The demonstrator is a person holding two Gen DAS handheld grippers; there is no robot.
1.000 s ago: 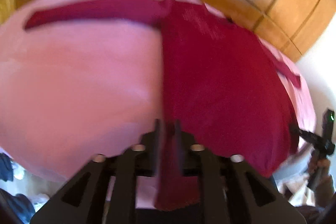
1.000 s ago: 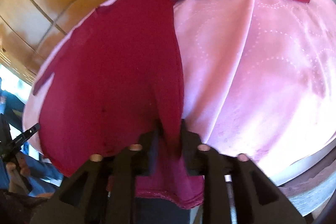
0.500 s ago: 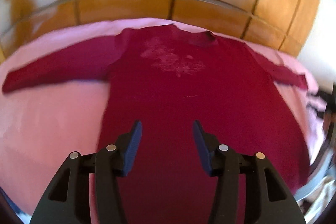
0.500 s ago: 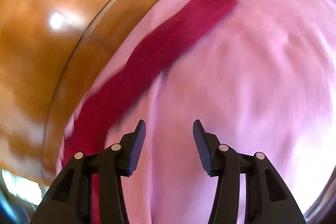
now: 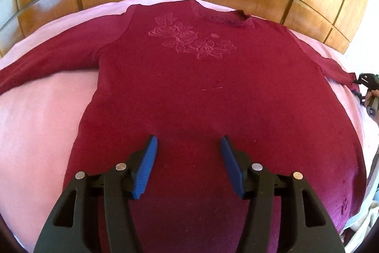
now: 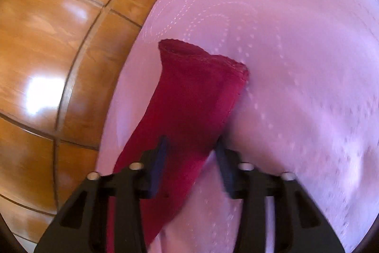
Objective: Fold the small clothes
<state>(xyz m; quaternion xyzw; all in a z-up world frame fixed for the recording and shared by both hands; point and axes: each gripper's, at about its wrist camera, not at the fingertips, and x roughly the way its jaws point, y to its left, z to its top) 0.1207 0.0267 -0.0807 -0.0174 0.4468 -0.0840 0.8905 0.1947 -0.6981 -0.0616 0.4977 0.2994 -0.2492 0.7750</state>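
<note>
Fingers of the left gripper (image 5: 188, 146) are opening, empty, low in frame over the red shirt (image 5: 213, 91) spread flat at centre, while the right gripper (image 6: 190, 151) straddles its sleeve (image 6: 196, 87), unpinched, probably to fold it inward.

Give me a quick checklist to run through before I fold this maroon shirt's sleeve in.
1. Shirt lies flat, front up, on the pink sheet: ok.
2. Other sleeve is spread out straight: ok.
3. Right gripper is lined up over the right sleeve just short of the cuff: ok.
4. Right gripper is clamped on that sleeve: not ok. Its jaws stand apart with the fabric between them.
5. Left gripper is free of cloth: ok. Its jaws are opening with nothing between them.
6. Hem lies even: cannot tell, because the left gripper hides it.
</note>
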